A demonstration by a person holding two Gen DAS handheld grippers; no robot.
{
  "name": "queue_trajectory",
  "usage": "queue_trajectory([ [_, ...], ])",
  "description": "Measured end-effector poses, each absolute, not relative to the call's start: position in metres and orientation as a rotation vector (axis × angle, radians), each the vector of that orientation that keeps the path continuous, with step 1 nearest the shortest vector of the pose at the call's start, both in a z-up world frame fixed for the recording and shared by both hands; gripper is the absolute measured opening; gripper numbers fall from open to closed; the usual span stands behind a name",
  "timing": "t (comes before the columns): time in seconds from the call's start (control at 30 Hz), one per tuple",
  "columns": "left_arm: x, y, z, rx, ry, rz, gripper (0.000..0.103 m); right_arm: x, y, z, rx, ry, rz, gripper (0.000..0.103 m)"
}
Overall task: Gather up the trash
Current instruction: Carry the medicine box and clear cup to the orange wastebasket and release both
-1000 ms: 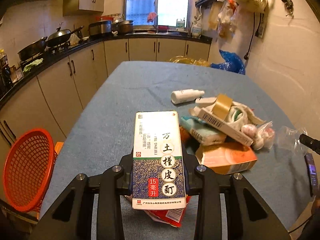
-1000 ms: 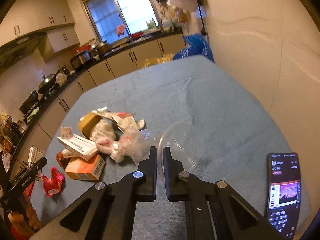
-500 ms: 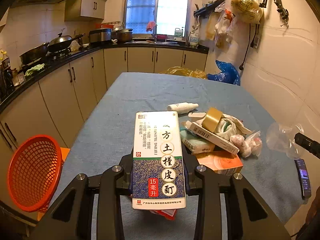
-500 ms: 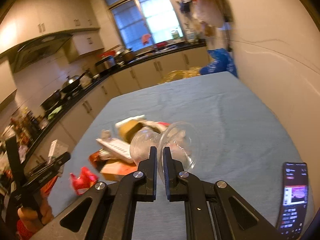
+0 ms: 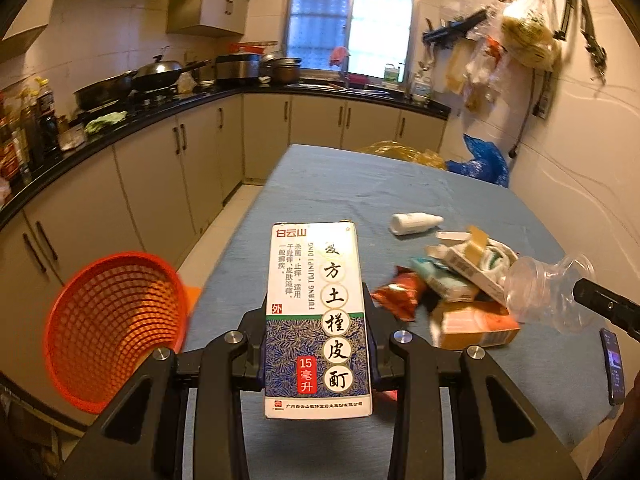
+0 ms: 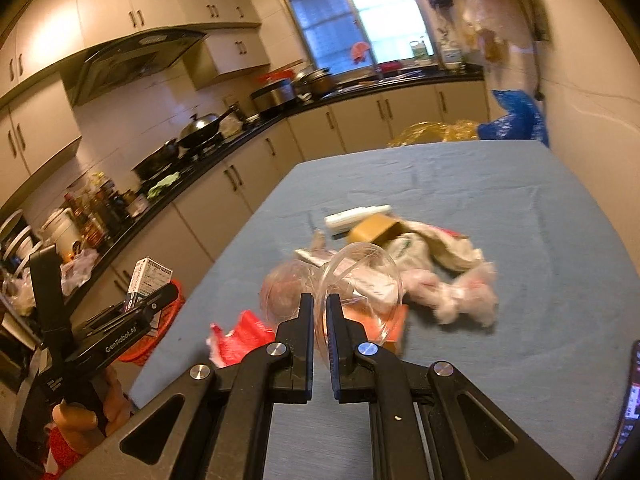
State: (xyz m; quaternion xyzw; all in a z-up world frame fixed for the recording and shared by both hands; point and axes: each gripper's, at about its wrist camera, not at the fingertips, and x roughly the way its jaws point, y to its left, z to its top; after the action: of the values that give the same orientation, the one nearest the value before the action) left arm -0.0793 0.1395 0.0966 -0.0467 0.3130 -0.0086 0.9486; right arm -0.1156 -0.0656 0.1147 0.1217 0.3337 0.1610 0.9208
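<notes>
The left gripper (image 5: 318, 344) clamps a box (image 5: 318, 316) across its narrow width, jaws pressed on both long sides. The right gripper (image 6: 318, 320) has its jaws nearly together, pinching the thin wall of a clear cup (image 6: 360, 276) held above the trash pile (image 6: 420, 264) on the table (image 6: 540, 220). The step in hand looks like carrying both pieces to the red basket (image 5: 112, 328), which sits off the table's left edge, beside the box. To do it well, the left gripper should swing over the basket mouth before letting go, with the grip kept firm until the box clears the rim. The box's long axis runs along the fingers, its far end pointing away toward the window; the cup's mouth seems to face the right camera.
</notes>
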Motion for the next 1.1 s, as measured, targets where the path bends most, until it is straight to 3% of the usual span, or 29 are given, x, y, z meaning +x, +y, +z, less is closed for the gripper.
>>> queue_trajectory([
  [0.57,-0.105,0.285,0.083,-0.204,0.662,0.260,0.033,-0.072,0.086,0.118,0.147,0.781,0.643,0.007],
  [1.1,-0.103,0.340,0.047,-0.276,0.732,0.320,0.033,-0.021,0.237,0.084,0.048,0.922,0.789,0.008],
])
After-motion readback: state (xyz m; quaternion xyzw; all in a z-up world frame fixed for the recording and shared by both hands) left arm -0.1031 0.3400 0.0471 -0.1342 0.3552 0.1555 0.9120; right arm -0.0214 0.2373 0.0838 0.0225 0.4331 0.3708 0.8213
